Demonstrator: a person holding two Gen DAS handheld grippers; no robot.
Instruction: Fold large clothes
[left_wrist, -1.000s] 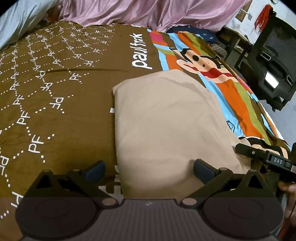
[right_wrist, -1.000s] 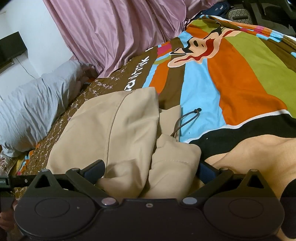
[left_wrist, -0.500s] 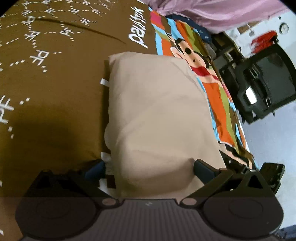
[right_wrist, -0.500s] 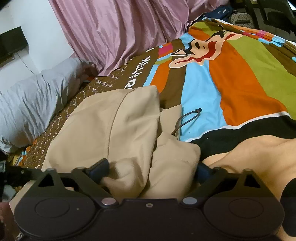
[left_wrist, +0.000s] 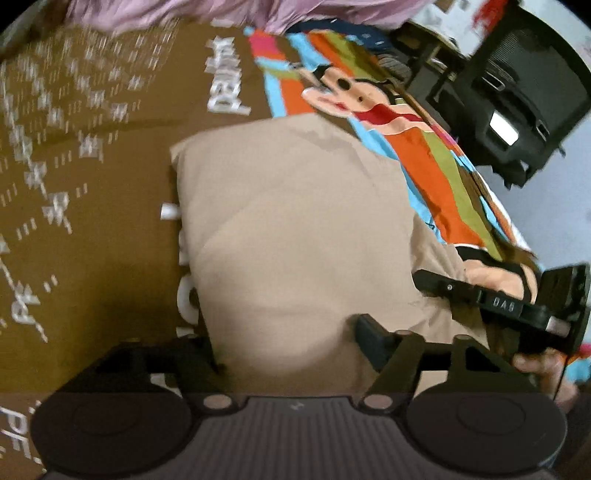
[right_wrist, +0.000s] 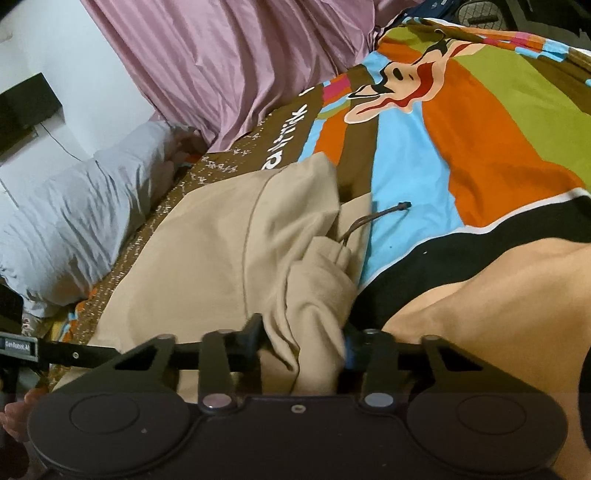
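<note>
L claw (left_wrist: 284, 343) has narrowed onto the folded tan fabric hoodie (left_wrist: 295, 229), near edge at 6 o'clock, on the brown-and-striped cartoon bedspread (left_wrist: 92, 229). R claw (right_wrist: 303, 343) now clamps bunched hood; both gripped, prob ready for next fold.

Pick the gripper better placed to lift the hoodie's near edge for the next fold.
Right. The right gripper is already shut on a bunch of the hoodie; the left gripper straddles the cloth with jaws wider, grip unclear.
</note>
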